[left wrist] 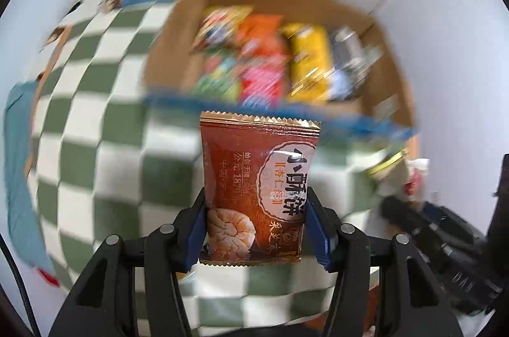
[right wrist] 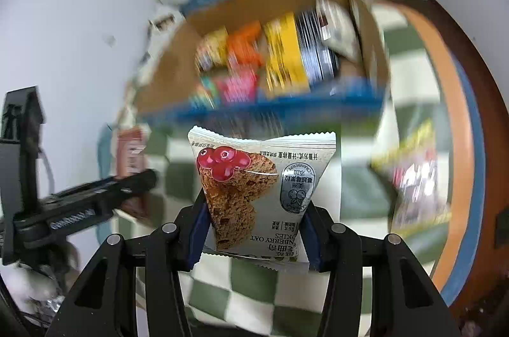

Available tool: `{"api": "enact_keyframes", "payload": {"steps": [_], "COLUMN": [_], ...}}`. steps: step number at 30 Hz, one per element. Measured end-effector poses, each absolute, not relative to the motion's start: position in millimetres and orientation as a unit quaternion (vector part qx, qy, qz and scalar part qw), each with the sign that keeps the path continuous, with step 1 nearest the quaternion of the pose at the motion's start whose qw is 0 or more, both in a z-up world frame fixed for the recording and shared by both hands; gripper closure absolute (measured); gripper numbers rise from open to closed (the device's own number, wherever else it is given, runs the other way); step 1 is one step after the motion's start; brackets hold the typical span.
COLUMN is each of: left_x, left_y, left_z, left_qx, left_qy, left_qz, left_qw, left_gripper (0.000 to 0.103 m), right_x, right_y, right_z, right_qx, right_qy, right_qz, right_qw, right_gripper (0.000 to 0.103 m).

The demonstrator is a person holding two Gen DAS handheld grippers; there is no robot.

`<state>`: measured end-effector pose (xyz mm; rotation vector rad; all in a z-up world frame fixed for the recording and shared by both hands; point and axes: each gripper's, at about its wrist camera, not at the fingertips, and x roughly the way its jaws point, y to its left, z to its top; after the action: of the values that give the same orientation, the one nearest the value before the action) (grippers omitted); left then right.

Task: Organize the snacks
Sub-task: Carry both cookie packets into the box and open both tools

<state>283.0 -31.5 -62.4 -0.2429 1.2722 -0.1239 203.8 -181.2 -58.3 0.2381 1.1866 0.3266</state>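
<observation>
My left gripper (left wrist: 256,209) is shut on a brown almond-cookie packet (left wrist: 257,178), held upright above the green-and-white checkered cloth. Beyond it lies an open cardboard box (left wrist: 178,44) with a blue front rim, holding several colourful snack packs. My right gripper (right wrist: 254,209) is shut on a white cranberry oat cookie packet (right wrist: 267,175), also lifted off the cloth. The same cardboard box (right wrist: 165,73) sits past it, blurred. The other gripper (right wrist: 95,197) shows at the left of the right wrist view.
A loose yellow-edged snack packet (right wrist: 416,175) lies on the checkered cloth (right wrist: 359,194) to the right. The round table's orange and blue edge (right wrist: 464,146) curves along the right. Another loose packet (left wrist: 397,168) lies near the box's right corner. White wall behind the box.
</observation>
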Motion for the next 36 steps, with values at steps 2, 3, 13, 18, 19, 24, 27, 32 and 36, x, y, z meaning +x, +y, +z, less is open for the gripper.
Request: {"api": "enact_keyframes", "payload": {"steps": [2,3,13,18,19,24,27,32,36], "left_x": [310.7,333.3,454.0,462.9,463.5,464.6,462.0,456.2,455.3], "left_y": [-41.9,-48.5,-64.5,-76.6,-78.3,-84.7,-86.5,-76.5,-60.9], "left_z": [-45.9,-47.4,-107.5,-132.5,-135.3,-146.2,-143.9,-137.9,-135.7], "left_qx": [-0.117,-0.116,-0.155,-0.158,-0.157,-0.137,-0.118,-0.114,-0.102], "left_qy": [0.584,0.583,0.673,0.702,0.705,0.714,0.708,0.700,0.691], "left_qz": [-0.074,-0.078,-0.072,-0.074,-0.072,-0.063,-0.059,-0.053,-0.038], "left_qw": [0.800,0.800,0.720,0.691,0.688,0.684,0.694,0.702,0.715], "left_gripper": [0.050,0.050,0.050,0.050,0.050,0.026,0.012,0.011,0.011], "right_x": [227.6,241.3,354.6,374.7,376.9,384.9,385.7,386.9,383.0], "right_y": [-184.6,-186.7,-194.2,-196.2,-196.6,-196.1,-192.3,-182.7,-177.9], "right_z": [-33.8,-24.8,-57.3,-83.8,-87.4,-103.7,-105.3,-105.4,-108.1], "right_qx": [0.104,0.093,0.062,0.054,0.054,0.053,0.046,0.034,0.027], "right_qy": [0.535,0.526,0.590,0.612,0.617,0.645,0.649,0.649,0.647], "right_qz": [0.151,0.145,0.105,0.094,0.093,0.088,0.084,0.078,0.072], "right_qw": [0.825,0.832,0.798,0.783,0.780,0.757,0.755,0.756,0.759], "right_gripper": [0.050,0.050,0.050,0.049,0.049,0.020,0.016,0.008,0.007]}}
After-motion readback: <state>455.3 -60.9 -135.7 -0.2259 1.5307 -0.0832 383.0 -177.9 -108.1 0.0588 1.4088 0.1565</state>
